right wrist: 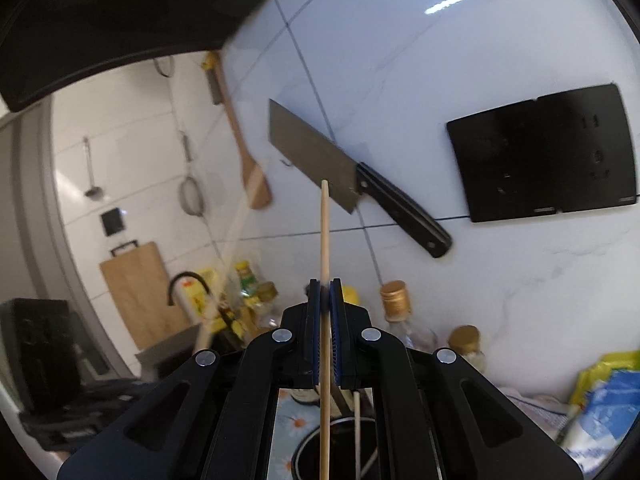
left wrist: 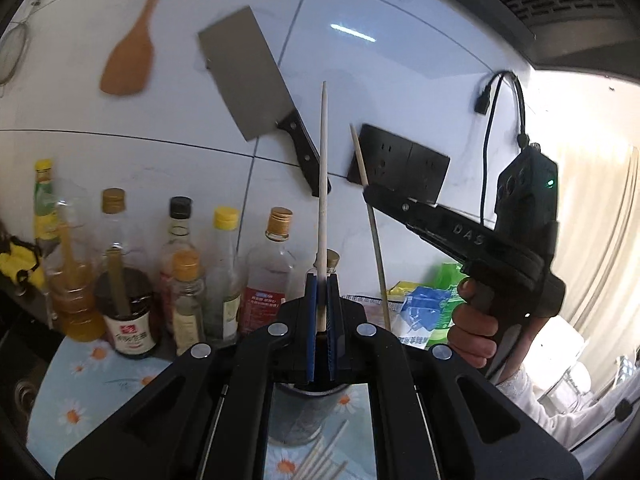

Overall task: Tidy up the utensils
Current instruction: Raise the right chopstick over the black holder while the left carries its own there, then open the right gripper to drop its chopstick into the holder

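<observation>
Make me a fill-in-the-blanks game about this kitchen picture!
1. Each hand-held gripper is shut on one wooden ____.
2. The cleaver hanging on the tiled wall has a ____ handle.
3. Left of the cleaver hangs a wooden ____.
4. The bottles stand against the ____.

Missing words: chopstick; black; spatula; wall

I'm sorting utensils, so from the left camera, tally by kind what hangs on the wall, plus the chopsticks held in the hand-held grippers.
Chopsticks, held: 2
Wooden spatula: 1
Cleaver: 1
Strainer: 1
Total: 5
</observation>
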Demonstrator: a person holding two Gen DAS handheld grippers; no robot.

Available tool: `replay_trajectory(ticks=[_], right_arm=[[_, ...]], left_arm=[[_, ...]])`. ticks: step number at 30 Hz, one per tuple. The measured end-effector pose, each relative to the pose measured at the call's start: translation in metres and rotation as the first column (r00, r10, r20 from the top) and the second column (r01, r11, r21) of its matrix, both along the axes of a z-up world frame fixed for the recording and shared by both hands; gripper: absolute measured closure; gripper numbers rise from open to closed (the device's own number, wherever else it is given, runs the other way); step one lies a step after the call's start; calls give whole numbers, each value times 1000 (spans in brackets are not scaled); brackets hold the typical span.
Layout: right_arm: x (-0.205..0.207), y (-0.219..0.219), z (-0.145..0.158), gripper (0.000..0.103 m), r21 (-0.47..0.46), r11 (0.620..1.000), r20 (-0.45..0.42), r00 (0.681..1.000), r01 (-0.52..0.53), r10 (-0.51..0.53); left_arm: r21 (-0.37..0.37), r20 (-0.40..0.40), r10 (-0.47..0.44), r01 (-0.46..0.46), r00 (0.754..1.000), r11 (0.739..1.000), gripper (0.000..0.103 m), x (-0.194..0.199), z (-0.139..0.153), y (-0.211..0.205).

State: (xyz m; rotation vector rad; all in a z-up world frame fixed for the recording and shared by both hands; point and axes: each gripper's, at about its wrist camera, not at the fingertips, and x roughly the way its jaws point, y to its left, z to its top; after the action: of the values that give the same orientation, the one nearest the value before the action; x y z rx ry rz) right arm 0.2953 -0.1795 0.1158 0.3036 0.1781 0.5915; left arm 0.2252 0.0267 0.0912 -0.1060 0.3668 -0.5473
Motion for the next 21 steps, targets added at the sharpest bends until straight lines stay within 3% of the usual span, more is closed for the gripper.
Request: replay_trajectory(ticks=[8,16,21], right_arm=[[14,6,-32,98,-22,999,65,997,-46,47],[37,9,-70,98,25,997,16,997,-78,78],[36,14,-83,98,0,997,0,997,-72,72]], left_arm=[[-16,12,-36,36,999,999,98,32,-44,-15],[38,-50,-51,53,997,998,98,44,-87,-26],[58,-80,-77,82,994,995,98,43,-96,-31]])
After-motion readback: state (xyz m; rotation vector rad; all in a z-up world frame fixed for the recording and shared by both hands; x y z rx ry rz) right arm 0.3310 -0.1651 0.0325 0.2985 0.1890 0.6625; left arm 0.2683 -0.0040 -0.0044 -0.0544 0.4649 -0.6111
